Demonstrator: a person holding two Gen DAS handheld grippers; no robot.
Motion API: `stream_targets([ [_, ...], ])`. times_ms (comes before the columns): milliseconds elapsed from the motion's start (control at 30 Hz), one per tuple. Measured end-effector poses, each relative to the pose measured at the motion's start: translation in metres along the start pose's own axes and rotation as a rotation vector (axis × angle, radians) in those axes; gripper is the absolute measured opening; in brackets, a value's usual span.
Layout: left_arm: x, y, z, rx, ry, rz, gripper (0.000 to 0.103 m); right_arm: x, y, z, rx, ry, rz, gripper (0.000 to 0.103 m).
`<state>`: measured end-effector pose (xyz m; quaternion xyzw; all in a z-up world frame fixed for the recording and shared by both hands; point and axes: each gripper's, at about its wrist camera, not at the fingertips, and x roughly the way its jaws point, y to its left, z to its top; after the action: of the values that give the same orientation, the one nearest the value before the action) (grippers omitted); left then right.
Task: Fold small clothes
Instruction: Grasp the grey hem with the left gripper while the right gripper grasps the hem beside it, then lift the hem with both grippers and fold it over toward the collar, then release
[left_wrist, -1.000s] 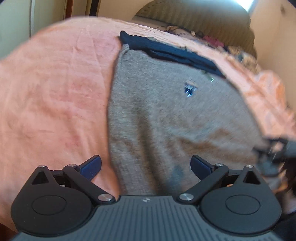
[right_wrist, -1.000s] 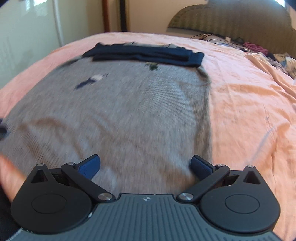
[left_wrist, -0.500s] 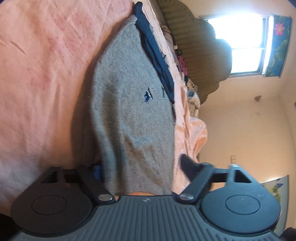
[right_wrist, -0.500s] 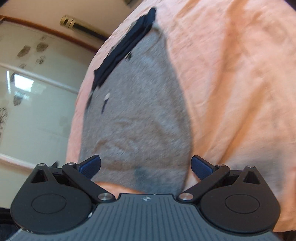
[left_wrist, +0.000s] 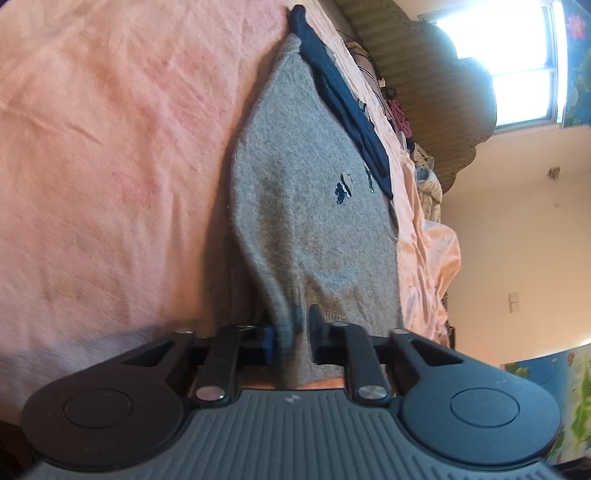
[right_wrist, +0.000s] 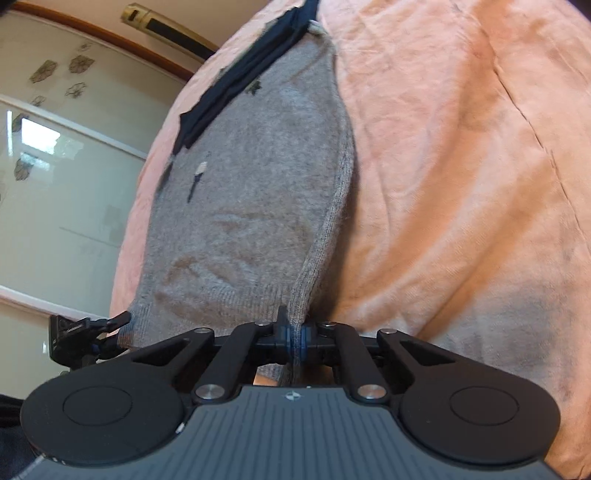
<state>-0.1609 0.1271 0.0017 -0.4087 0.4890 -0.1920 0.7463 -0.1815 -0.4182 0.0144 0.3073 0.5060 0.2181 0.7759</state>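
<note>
1. Pinching the hem of the grey knitted sweater (left_wrist: 310, 221), the left gripper (left_wrist: 291, 332) seems clamped shut.
2. The right gripper (right_wrist: 295, 338) grips the hem's other corner (right_wrist: 301, 295).
3. The sweater stretches ahead across the peach bedsheet (right_wrist: 461, 166).

The sweater (left_wrist: 317, 221) lay on the bedspread (left_wrist: 110, 166), stretching ahead of both grippers. A folded garment (left_wrist: 343, 99) lay across its far end.

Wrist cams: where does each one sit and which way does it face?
Left wrist: sits on the left gripper, looks down along a grey sweater on a pink bedspread; gripper shut on the hem.
Right wrist: sits on the right gripper, rolled, shut on the other corner; left gripper shows at the edge.
Shared: sweater, dark folded garment, bedspread.
</note>
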Motion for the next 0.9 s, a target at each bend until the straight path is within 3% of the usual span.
stream_targets([
  [67, -0.003, -0.008, 0.0, 0.072, -0.01, 0.089, 0.006, -0.012, -0.001, 0.004, -0.013, -0.031, -0.013, 0.012],
  [133, -0.001, -0.004, -0.001, 0.097, 0.015, 0.141, 0.006, -0.006, -0.013, 0.004, 0.012, 0.021, -0.063, 0.012],
  [200, 0.001, 0.002, 0.0, 0.083, 0.032, 0.134, 0.006, 0.001, -0.021, 0.003, 0.055, 0.054, -0.036, 0.011],
  [267, 0.0, 0.0, -0.001, 0.082, 0.03, 0.121, 0.007, 0.001, -0.02, 0.003, 0.079, 0.054, -0.026, 0.018],
  [333, 0.005, -0.002, -0.002, 0.076, 0.055, 0.101, 0.019, 0.001, -0.018, 0.003, 0.089, 0.032, 0.025, 0.049],
  [400, 0.01, -0.006, -0.003, 0.08, 0.055, 0.081, 0.028, 0.004, -0.013, 0.004, 0.079, 0.027, 0.043, 0.059],
  [467, 0.015, -0.013, -0.002, 0.112, 0.05, 0.099, 0.027, 0.009, -0.008, 0.009, 0.058, 0.032, 0.024, 0.052],
  [500, 0.016, -0.015, -0.001, 0.122, 0.048, 0.11, 0.017, 0.012, -0.006, 0.01, 0.043, 0.052, -0.001, 0.019],
  [533, 0.017, -0.017, 0.0, 0.141, 0.045, 0.133, 0.006, 0.015, -0.005, 0.01, 0.017, 0.073, -0.026, 0.012],
  [633, 0.009, -0.023, 0.005, 0.18, 0.03, 0.147, 0.005, 0.005, -0.002, 0.016, -0.026, 0.043, -0.001, 0.012],
  [900, -0.021, -0.06, 0.062, 0.239, -0.143, -0.011, 0.005, -0.02, 0.014, 0.087, -0.068, -0.173, 0.176, 0.012],
])
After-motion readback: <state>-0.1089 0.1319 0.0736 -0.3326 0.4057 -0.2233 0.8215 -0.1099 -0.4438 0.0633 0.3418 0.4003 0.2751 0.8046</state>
